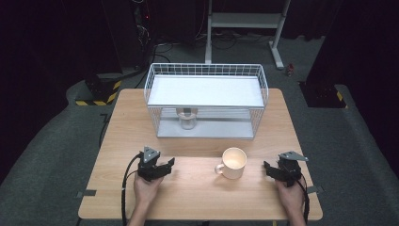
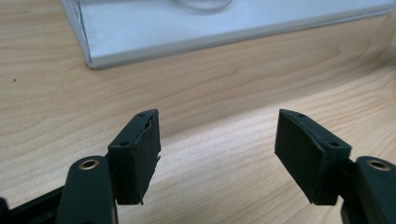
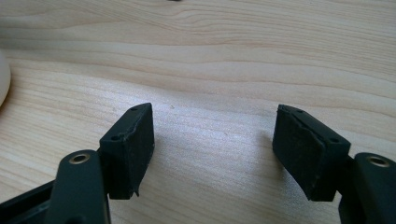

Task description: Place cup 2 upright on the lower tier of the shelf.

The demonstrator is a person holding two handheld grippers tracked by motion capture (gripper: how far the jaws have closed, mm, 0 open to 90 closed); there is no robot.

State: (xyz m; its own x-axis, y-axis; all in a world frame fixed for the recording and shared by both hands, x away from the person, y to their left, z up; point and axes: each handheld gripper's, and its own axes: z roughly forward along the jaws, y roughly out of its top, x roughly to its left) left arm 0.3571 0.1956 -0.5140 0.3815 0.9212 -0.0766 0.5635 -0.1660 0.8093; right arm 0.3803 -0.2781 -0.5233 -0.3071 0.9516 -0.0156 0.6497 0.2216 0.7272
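A cream mug stands upright on the wooden table, handle to the left, between my two grippers. My left gripper rests near the front left, open with nothing between its jaws. My right gripper sits right of the mug, also open and empty; the mug's edge shows at the far left of its view. A clear glass stands on the lower level of a white wire rack at the back.
The rack has a white top shelf and a lower tray whose front edge faces my left gripper. Bare wood lies between the rack and the grippers. A metal stand and cables lie on the floor beyond the table.
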